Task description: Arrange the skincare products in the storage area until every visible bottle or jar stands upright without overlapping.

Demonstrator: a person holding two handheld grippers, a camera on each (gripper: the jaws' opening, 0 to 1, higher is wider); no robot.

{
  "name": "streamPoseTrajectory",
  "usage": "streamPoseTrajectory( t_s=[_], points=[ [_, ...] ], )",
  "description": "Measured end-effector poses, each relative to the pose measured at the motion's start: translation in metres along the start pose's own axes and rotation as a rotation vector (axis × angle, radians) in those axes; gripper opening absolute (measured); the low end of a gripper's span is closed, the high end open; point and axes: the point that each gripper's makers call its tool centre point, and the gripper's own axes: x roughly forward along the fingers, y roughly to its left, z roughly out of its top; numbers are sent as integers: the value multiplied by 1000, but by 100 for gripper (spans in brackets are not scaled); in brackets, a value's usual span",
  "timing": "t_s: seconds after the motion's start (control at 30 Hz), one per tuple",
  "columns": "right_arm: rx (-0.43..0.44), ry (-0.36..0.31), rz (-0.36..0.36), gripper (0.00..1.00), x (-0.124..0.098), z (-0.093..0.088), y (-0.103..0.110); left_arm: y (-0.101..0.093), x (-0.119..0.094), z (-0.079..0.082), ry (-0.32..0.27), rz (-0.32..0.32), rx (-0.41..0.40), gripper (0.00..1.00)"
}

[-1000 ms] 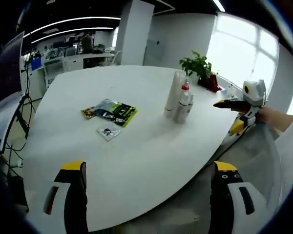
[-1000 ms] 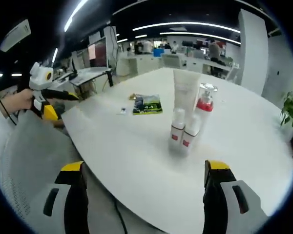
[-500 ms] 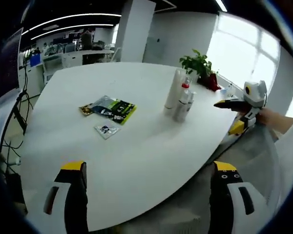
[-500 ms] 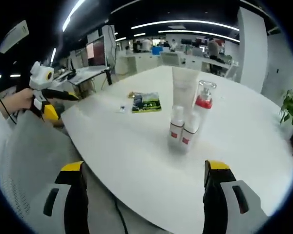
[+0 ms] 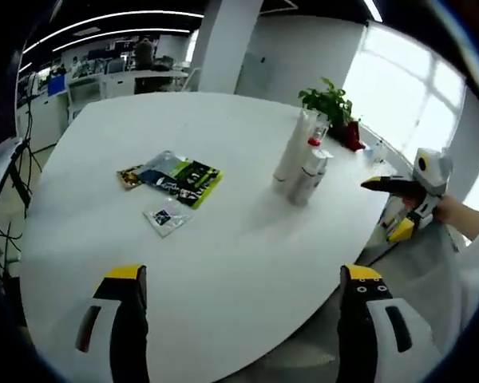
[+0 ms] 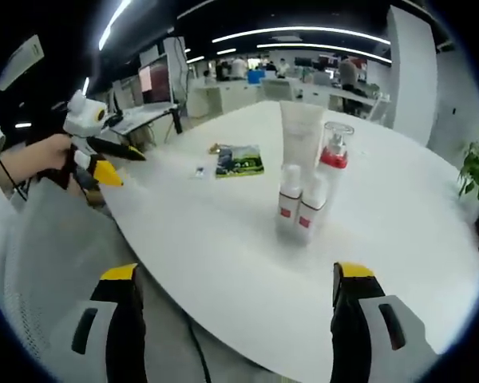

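We held both the left gripper [image 5: 238, 319] and the right gripper [image 6: 233, 315] spread and empty, short of the desk [image 6: 223, 239]. The bottles [image 6: 303, 187] stood upright, clustered and touching; a careless reach could have toppled several together.

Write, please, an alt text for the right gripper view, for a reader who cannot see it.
Four skincare containers stand upright, close together, on a white table: a tall white tube, a clear bottle with a red collar and two small white bottles with red labels. The right claw is open and empty at the near edge; the left claw is over the left edge, near some flat packets.
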Motion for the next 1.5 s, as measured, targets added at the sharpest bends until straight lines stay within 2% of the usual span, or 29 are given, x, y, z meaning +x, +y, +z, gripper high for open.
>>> streamPoseTrajectory(
  t_s=[0.13,0.33,0.37,0.63,0.77,0.83,0.93,1.1,1.27,1.5],
  points=[
    [14,-5,6,98,0,0,-1,1,11,8,13,14,-34,85],
    [30,-7,8,97,0,0,-2,17,38,19,19,52,-99,78],
    [30,-5,8,97,1,0,-2,17,37,20,19,57,-102,77],
    [44,13,23,97,3,-4,-2,31,72,35,29,101,-149,74],
    [50,19,21,97,3,-5,-2,40,94,52,21,151,-197,74],
    [60,19,20,97,3,-5,-3,47,102,61,20,196,-190,72],
    [70,16,18,97,3,-5,-4,53,115,75,21,224,-195,71],
    [82,18,19,97,4,-6,-4,64,131,84,24,258,-260,68],
    [111,12,39,97,5,-4,-1,74,146,89,56,325,-248,77],
    [142,1,31,97,2,-2,-2,92,162,97,39,431,-294,81]
  ],
)
